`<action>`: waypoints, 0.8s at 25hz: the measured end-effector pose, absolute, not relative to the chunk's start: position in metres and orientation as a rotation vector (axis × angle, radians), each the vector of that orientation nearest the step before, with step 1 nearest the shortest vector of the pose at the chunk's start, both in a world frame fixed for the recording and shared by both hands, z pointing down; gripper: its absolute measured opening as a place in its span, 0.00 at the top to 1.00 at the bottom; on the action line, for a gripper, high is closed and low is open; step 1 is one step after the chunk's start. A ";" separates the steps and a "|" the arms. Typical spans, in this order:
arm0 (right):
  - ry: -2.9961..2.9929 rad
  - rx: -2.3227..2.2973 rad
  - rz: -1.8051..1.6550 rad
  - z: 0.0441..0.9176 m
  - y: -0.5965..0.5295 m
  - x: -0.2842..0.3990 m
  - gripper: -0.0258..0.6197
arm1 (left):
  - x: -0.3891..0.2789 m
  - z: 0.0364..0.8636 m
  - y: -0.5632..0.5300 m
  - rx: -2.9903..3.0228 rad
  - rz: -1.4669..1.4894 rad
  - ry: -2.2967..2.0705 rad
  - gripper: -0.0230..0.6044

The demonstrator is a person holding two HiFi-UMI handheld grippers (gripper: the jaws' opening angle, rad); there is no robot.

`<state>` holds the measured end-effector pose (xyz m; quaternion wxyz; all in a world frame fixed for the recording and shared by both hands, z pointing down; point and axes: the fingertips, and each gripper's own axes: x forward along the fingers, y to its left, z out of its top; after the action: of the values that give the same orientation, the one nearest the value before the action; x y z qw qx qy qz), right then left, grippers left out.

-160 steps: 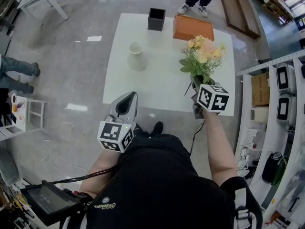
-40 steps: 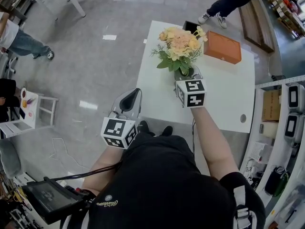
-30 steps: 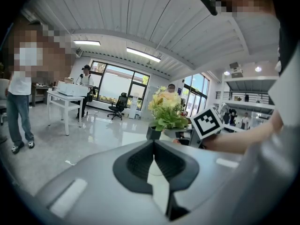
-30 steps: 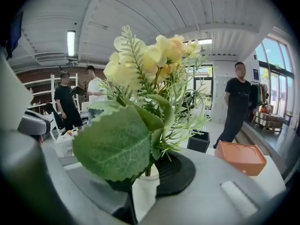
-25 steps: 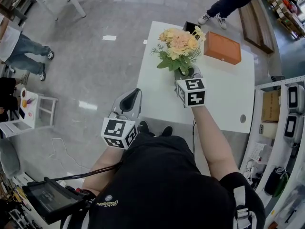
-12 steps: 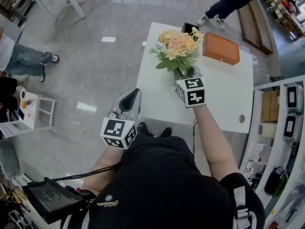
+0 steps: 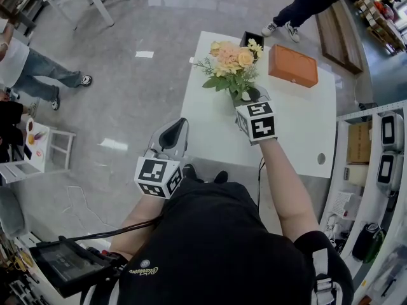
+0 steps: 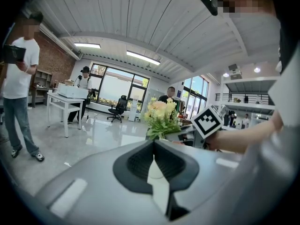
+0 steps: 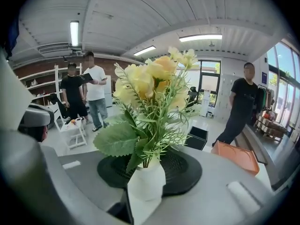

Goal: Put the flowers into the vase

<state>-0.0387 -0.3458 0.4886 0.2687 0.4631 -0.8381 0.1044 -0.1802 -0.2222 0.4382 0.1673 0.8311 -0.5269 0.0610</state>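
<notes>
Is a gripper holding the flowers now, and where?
Nothing is held. The right gripper has its jaws opening around the flowers, which stand in the vase. The left gripper is shut, empty.

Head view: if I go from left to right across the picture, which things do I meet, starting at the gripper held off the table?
left gripper → flowers → orange box

The head view looks steeply down from above the person [image 7: 210,246] onto the table [image 7: 292,129], the left gripper view looks about level toward it from well back, and the right gripper view sits close behind the flowers [image 9: 150,90], which all three views share.
</notes>
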 end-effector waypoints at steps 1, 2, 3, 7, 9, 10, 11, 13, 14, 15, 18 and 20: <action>-2.259 1.244 0.282 0.488 -0.345 -0.038 0.75 | -0.180 0.438 -0.222 2.366 0.173 -1.499 0.95; -2.258 1.237 0.283 0.488 -0.344 -0.038 0.75 | -0.180 0.437 -0.222 2.368 0.171 -1.500 0.95; -2.259 1.226 0.285 0.488 -0.344 -0.039 0.74 | -0.179 0.436 -0.223 2.369 0.170 -1.500 0.95; -2.257 1.177 0.295 0.486 -0.337 -0.038 0.74 | -0.175 0.433 -0.222 2.376 0.166 -1.495 0.95; -2.258 1.172 0.300 0.486 -0.333 -0.037 0.74 | -0.174 0.432 -0.221 2.381 0.164 -1.490 0.95; -2.258 1.173 0.302 0.486 -0.331 -0.037 0.74 | -0.174 0.432 -0.221 2.383 0.164 -1.489 0.95; -2.259 1.176 0.304 0.485 -0.330 -0.036 0.74 | -0.173 0.431 -0.221 2.386 0.165 -1.488 0.95; -2.261 1.178 0.311 0.485 -0.327 -0.034 0.74 | -0.171 0.430 -0.220 2.390 0.167 -1.485 0.95; -2.261 1.177 0.314 0.485 -0.325 -0.032 0.74 | -0.169 0.429 -0.220 2.391 0.167 -1.483 0.95; -2.262 1.177 0.317 0.485 -0.323 -0.030 0.74 | -0.167 0.429 -0.220 2.393 0.168 -1.482 0.95; -2.269 1.181 0.335 0.486 -0.316 -0.027 0.74 | -0.162 0.428 -0.219 2.399 0.173 -1.474 0.95; -2.272 1.183 0.346 0.488 -0.311 -0.025 0.74 | -0.159 0.428 -0.218 2.405 0.176 -1.468 0.95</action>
<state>-0.0249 -0.3108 0.4877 0.2750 0.4401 -0.8451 0.1286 -0.1590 -0.2181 0.4278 0.1584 0.8412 -0.5134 0.0616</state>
